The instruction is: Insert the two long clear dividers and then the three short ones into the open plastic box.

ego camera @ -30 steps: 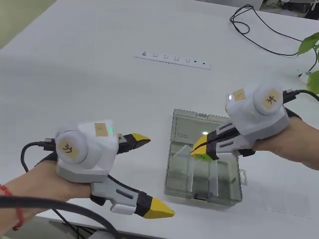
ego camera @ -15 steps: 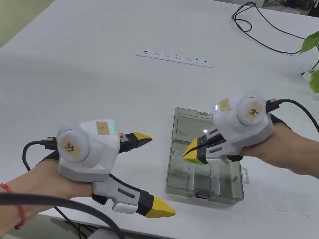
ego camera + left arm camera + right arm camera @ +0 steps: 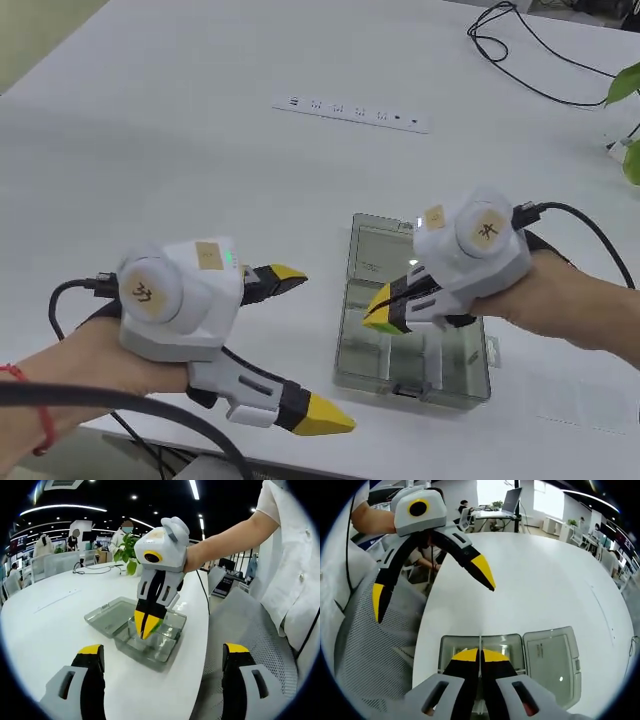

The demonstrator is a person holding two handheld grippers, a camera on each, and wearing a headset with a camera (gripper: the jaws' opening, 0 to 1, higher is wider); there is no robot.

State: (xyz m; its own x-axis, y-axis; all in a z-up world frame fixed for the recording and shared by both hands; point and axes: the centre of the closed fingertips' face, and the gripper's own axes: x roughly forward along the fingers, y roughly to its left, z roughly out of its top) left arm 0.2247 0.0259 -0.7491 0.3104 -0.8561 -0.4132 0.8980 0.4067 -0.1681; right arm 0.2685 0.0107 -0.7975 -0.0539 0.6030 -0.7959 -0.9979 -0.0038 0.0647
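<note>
- Jaws of right gripper (image 3: 378, 308) pinch thin clear plastic divider (image 3: 480, 641) over open grey-clear plastic box (image 3: 410, 396).
- Left gripper (image 3: 306, 347) gapes wide, box's 9 o'clock.
- Keep divider upright, square to box walls, press straight down.

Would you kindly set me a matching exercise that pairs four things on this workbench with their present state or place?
Things
1. left hand-held gripper
2. right hand-held gripper
3. plastic box
4. power strip

States or places
A. lying open
B. jaws spread wide apart
C. lying flat, far behind the plastic box
D. jaws shut on a clear divider, above the plastic box

Pairs: 1-B; 2-D; 3-A; 4-C
</note>
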